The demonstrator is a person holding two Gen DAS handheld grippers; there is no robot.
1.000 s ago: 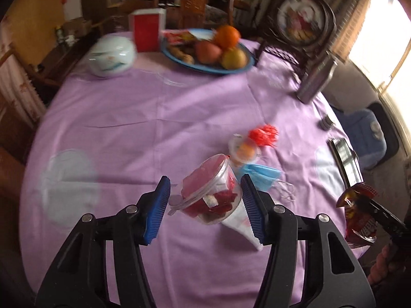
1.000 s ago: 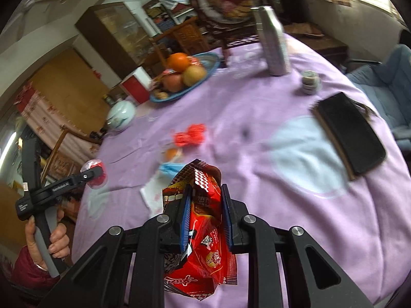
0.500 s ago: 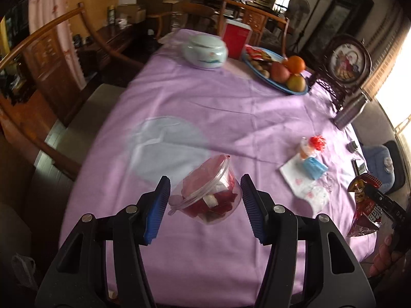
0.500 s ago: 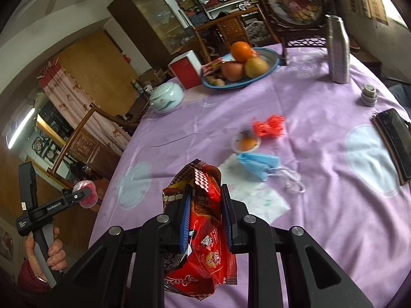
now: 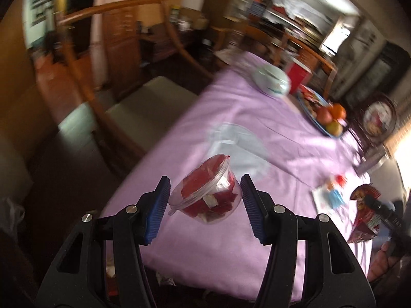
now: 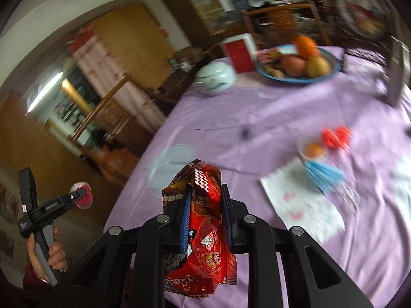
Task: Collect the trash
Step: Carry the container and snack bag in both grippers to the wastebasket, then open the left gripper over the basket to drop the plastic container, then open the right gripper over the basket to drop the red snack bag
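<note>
A clear plastic cup (image 5: 206, 190) stuffed with red wrappers sits tilted between the blue pads of the left gripper (image 5: 205, 201), which clamps it from both sides above the near edge of the purple tablecloth (image 5: 257, 118). A crumpled red snack bag (image 6: 203, 228) hangs pinched in the narrow-set jaws of the right gripper (image 6: 205, 215). Beyond that gripper, to its right, a blue face mask (image 6: 323, 172), a white napkin (image 6: 303, 202) and a small lidded cup (image 6: 312, 150) lie on the cloth.
</note>
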